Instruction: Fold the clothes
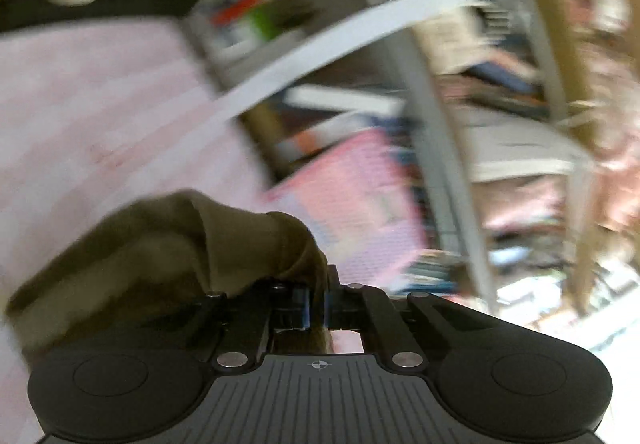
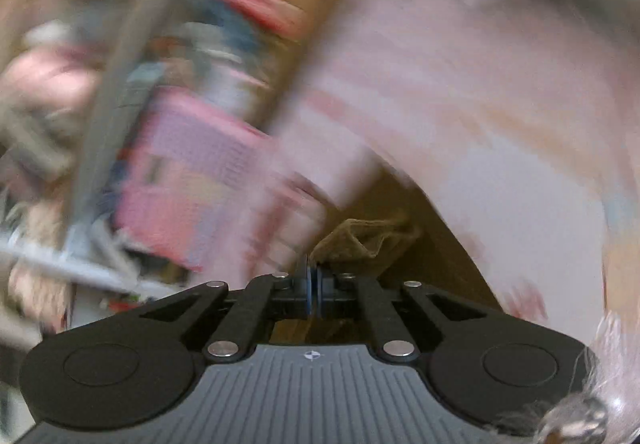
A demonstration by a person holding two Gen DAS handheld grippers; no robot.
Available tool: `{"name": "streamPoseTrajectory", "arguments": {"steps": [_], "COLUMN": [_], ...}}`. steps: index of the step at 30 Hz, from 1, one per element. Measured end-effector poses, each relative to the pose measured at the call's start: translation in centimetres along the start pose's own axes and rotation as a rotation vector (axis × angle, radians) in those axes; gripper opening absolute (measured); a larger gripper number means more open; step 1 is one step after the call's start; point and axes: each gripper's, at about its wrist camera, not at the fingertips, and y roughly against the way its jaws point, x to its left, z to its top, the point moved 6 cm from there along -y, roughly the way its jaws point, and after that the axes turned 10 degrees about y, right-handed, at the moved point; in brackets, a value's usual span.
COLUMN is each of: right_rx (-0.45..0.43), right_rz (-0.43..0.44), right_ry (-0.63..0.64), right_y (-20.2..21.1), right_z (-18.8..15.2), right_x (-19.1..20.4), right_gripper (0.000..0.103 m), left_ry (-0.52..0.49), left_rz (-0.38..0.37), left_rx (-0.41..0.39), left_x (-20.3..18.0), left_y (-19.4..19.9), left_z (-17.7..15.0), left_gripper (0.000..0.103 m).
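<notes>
Both grippers pinched on the olive garment point(image 1: 160, 256): it trails left of the left gripper point(image 1: 317, 304), right of the right gripper point(image 2: 313, 290).

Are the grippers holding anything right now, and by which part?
Both are shut on olive-brown cloth: left gripper pinches a bunched fold, right gripper an edge. Which part of the garment: cannot tell.

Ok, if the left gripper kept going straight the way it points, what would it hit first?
The left gripper is shut on the olive garment, so that cloth comes first. Past it, the line runs toward the pink checked item at the bed's edge, though blur makes depth uncertain.
</notes>
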Motion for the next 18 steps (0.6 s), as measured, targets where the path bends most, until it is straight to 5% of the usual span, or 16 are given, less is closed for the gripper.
{"name": "streamPoseTrajectory", "arguments": {"steps": [2, 4, 10, 14, 18], "right_rx": [-0.049, -0.041, 0.242, 0.211, 0.127], "right_rz": [0.015, -0.015, -0.254, -0.256, -0.193], "right_ry": [0.057, 0.049, -0.112, -0.082, -0.021], "right_y": [2.6, 4.4, 1.4, 1.0, 2.0], "right_z": [0.8, -0.6, -11.2, -11.6, -9.6], "right_x": [1.5, 0.5, -8.0, -7.7, -5.1], "right_gripper": [0.003, 0.003, 0.003, 0.003, 0.003], "left_ry": [-0.010, 0.038, 0.218, 0.184, 0.133], "left_rz": [0.004, 0.084, 0.306, 0.295, 0.052], "left_rx": [0.005, 0.032, 0.084, 0.080, 0.067], "left_x": [0.8, 4.8, 15.3, 14.2, 8.8], "left_y": [1.2, 1.5, 1.1, 1.0, 2.6], "left_z": [-0.2, -0.9, -4.1, -3.9, -3.1], "left_gripper": [0.005, 0.005, 0.005, 0.005, 0.005]}}
